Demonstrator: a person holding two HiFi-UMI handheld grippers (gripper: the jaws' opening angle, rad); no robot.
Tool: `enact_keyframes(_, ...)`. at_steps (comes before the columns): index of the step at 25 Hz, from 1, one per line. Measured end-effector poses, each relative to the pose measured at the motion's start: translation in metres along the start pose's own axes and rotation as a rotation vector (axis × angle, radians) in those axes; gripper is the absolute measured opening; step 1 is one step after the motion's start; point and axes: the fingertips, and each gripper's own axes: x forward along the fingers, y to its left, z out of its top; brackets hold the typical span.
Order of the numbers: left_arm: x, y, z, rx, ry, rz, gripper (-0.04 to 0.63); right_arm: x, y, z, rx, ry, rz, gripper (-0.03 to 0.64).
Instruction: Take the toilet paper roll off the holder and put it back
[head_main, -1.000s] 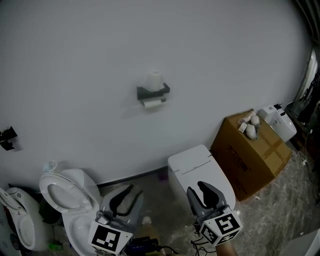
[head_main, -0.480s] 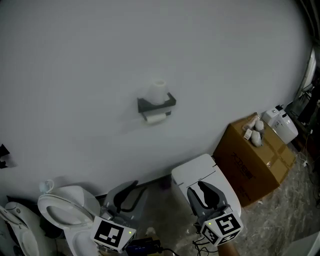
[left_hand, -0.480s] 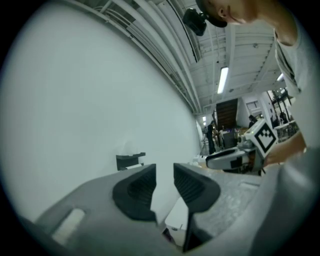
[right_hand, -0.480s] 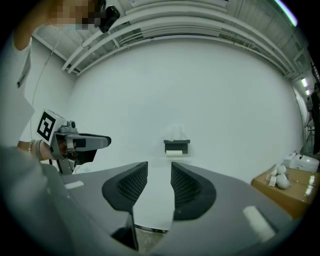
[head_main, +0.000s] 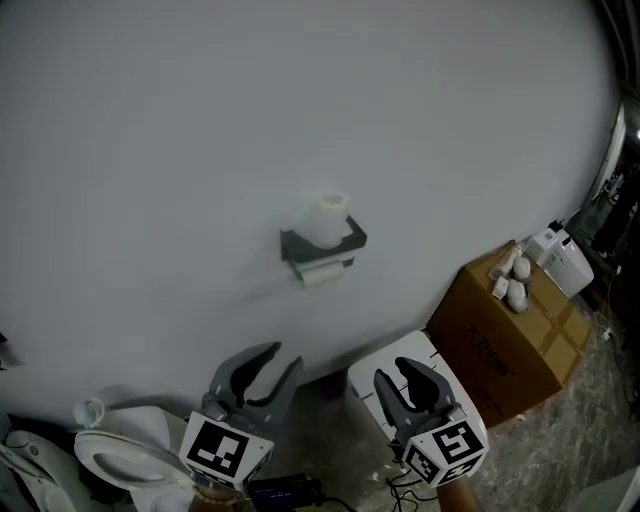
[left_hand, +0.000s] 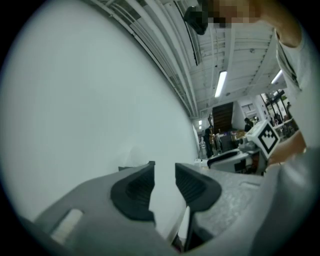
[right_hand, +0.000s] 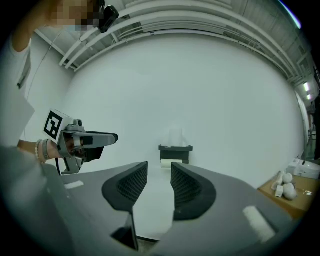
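Now two empty grippers face one holder (head_main: 296, 246).
Head view: left gripper (head_main: 282, 358) and right gripper (head_main: 394, 374) sit low in frame; one toilet paper roll (head_main: 327, 216) stands upright atop the holder at centre, a second roll (head_main: 322, 274) just beneath. Left gripper view: jaws apart, just been opening, nothing between. Right gripper view: jaws spread, nothing between.

Dim, even light; fisheye-warped edges.
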Motion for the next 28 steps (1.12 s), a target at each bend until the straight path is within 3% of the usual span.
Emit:
enact_keyframes(13, 0.067, 0.071, 0.008, -0.034, -0.038, -0.051, 0.144, 0.075, -0.023, 0.016, -0.032, -0.008, -0.020, 0.133)
enact_keyframes(28, 0.149, 0.107, 0.029, -0.028, -0.071, -0.057, 0.199, 0.123, -0.047, 0.019, -0.045, -0.016, 0.047, 0.132)
